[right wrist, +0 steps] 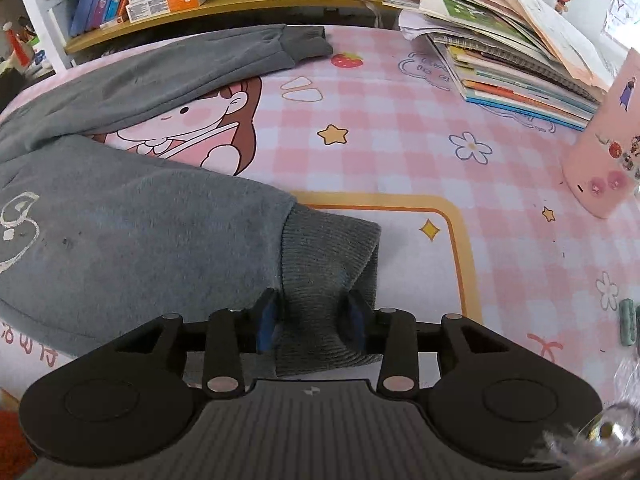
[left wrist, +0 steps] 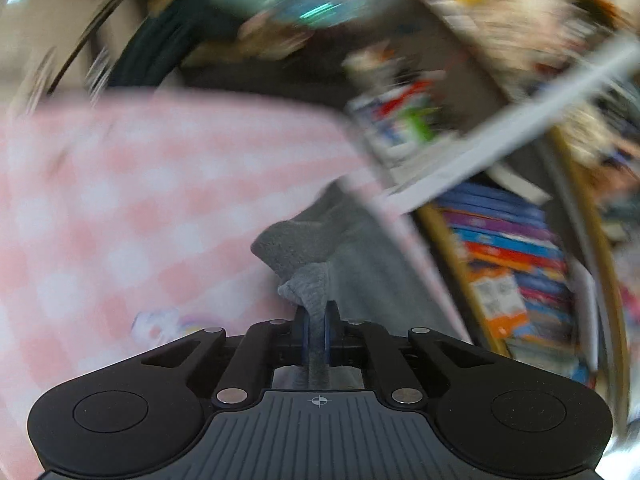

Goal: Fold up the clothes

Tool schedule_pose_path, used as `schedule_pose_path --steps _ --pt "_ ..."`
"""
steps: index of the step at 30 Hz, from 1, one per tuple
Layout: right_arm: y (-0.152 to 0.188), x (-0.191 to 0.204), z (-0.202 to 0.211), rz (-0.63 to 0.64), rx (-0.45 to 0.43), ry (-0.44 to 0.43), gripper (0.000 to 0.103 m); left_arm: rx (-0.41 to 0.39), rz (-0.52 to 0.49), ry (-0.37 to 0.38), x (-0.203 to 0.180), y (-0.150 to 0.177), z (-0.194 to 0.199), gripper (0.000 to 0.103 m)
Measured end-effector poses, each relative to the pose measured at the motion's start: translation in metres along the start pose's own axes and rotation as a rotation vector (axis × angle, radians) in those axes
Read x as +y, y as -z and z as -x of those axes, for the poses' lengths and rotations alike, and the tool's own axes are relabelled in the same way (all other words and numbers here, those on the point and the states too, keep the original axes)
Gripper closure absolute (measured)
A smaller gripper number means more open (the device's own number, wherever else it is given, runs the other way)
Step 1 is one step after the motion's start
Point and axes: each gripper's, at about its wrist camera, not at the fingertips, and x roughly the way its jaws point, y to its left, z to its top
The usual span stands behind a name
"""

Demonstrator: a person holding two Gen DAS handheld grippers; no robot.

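A pair of grey sweatpants (right wrist: 120, 232) lies on the pink checked table cover (right wrist: 400, 128). One leg runs to the far edge, its cuff (right wrist: 304, 42) by a strawberry print. The near leg's ribbed cuff (right wrist: 324, 264) lies between the fingers of my right gripper (right wrist: 314, 316), which is open around it. My left gripper (left wrist: 316, 316) is shut on a fold of the grey sweatpants (left wrist: 304, 256) and holds it above the cover (left wrist: 120, 200). The left wrist view is blurred by motion.
A stack of books and notebooks (right wrist: 512, 60) lies at the far right of the table. A pink sticker-covered box (right wrist: 604, 152) stands at the right edge. A wooden shelf (right wrist: 200, 8) with books and boxes runs behind the table. Shelves of books (left wrist: 512, 256) show in the left wrist view.
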Motion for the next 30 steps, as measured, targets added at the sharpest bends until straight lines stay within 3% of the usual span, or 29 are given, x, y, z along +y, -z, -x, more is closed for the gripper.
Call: schedule_pose_path --steps 1,4,7,12,18,19,20,21,26,30 --pt "0.0 0.0 0.0 0.0 0.0 0.0 0.066 -0.021 -0.061 -0.001 -0.01 -0.001 0.008 0.098" --pt "0.0 -0.001 0.0 -0.003 -0.001 -0.001 0.064 0.018 -0.003 -0.091 0.008 -0.003 0.002 0.098" --pt "0.001 0.0 -0.001 0.002 -0.005 0.0 0.062 0.137 0.144 -0.192 0.045 0.003 -0.02 0.096" --pt "0.001 -0.001 -0.001 0.0 -0.003 -0.002 0.061 0.103 0.253 -0.114 0.062 0.013 -0.014 0.071" --pt "0.001 0.003 -0.001 0.017 0.007 -0.007 0.058 0.093 0.319 -0.081 0.065 0.014 -0.018 0.077" --pt "0.001 0.003 -0.001 0.017 0.008 -0.01 0.058 0.093 0.322 -0.079 0.065 0.014 -0.018 0.08" --pt "0.002 0.003 -0.001 0.016 0.009 -0.014 0.058 0.092 0.315 -0.074 0.065 0.014 -0.02 0.097" --pt "0.002 0.004 -0.001 0.016 0.01 -0.017 0.058 0.078 0.292 -0.084 0.062 0.013 -0.018 0.099" --pt "0.003 0.006 0.001 0.013 0.016 -0.035 0.06 0.013 0.08 -0.172 0.042 0.005 -0.012 0.099" --pt "0.004 0.007 0.002 0.011 0.02 -0.051 0.062 0.068 0.123 -0.205 0.055 0.009 -0.019 0.093"
